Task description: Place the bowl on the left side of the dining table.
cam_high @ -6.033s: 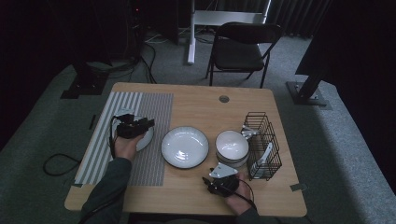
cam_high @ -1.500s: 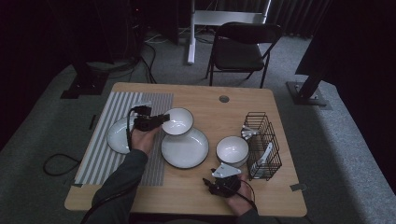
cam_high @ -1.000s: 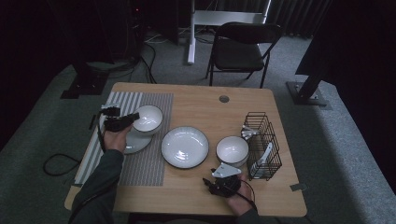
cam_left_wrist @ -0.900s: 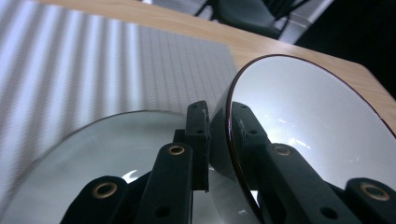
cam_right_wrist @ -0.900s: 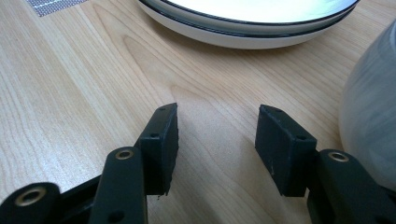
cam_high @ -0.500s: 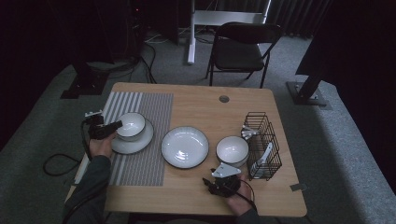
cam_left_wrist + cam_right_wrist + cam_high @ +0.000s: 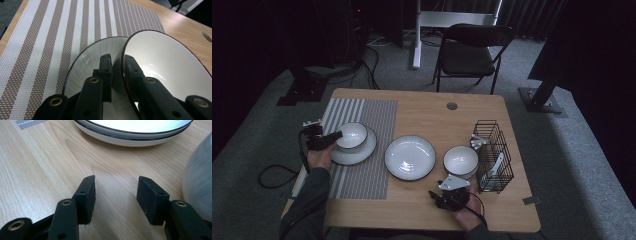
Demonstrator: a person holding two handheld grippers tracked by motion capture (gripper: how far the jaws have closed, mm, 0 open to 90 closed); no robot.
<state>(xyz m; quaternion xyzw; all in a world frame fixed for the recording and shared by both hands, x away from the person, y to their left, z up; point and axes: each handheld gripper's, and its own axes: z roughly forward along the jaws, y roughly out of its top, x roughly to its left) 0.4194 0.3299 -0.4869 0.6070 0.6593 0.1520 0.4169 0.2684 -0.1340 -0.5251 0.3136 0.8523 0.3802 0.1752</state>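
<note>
A white bowl with a dark rim (image 7: 352, 135) (image 7: 170, 65) sits on a white plate (image 7: 362, 150) (image 7: 100, 52) on the striped placemat (image 7: 367, 165) (image 7: 50, 37) at the table's left. My left gripper (image 7: 334, 136) (image 7: 117, 60) is shut on the bowl's near rim, one jaw inside and one outside. My right gripper (image 7: 434, 196) (image 7: 116, 192) rests low over the wood near the front edge, open with nothing between its jaws. In front of it lie stacked white plates (image 7: 410, 157) (image 7: 132, 132) and a second bowl (image 7: 460, 161) (image 7: 200, 170).
A black wire rack (image 7: 493, 155) holding utensils stands at the right of the table, just beyond the second bowl. A round cable hole (image 7: 452, 106) is near the far edge. A folding chair (image 7: 467, 55) stands behind the table.
My left gripper carried the bowl leftward from above the middle plates and lowered it onto the plate on the placemat. The right gripper stayed where it was.
</note>
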